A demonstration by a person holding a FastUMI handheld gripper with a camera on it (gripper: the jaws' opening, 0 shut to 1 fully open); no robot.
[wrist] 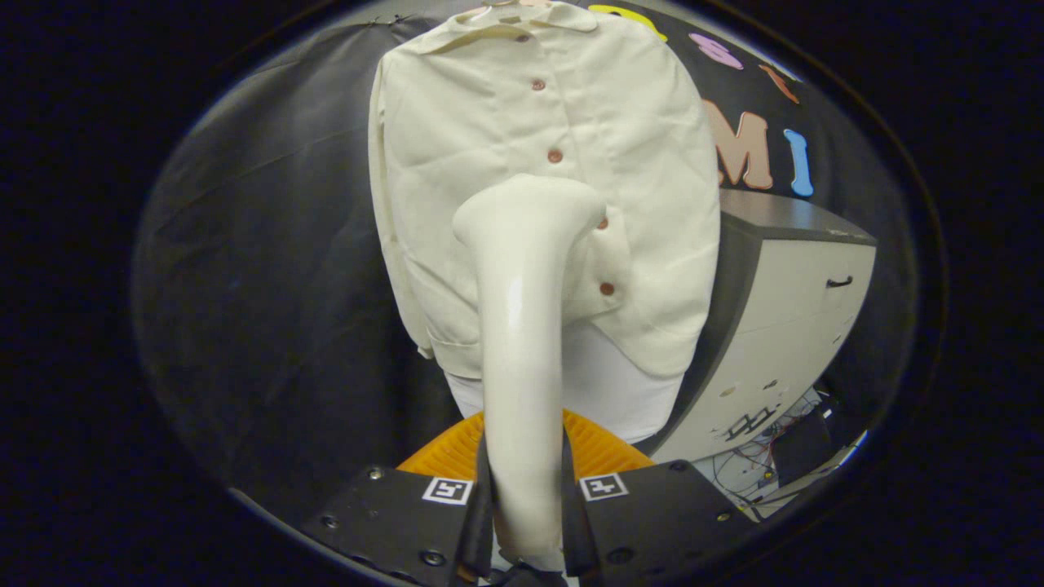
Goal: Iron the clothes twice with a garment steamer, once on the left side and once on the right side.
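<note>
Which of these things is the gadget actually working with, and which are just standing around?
In use:
- garment steamer, clamped between the fingers of the gripper, head against the shirt front
- cream shirt, hanging buttoned up

Standing around:
- grey and white cabinet beside the shirt
- tangle of wires at its foot
- orange ribbed thing under the steamer

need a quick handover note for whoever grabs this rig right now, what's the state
Claw: shut on the garment steamer, both fingers pressing its handle.
Steamer: upright between the fingers, head up against the cream shirt near the button row, about mid-chest.
Shirt: hangs buttoned ahead of the fingers, in front of the black cloth, with a cabinet beside it. An orange ribbed thing sits just beyond the fingers.
Done: steamer picked up and brought to the shirt; passes completed cannot be told.
Left: confirm and finish one left-side and one right-side pass.
</note>
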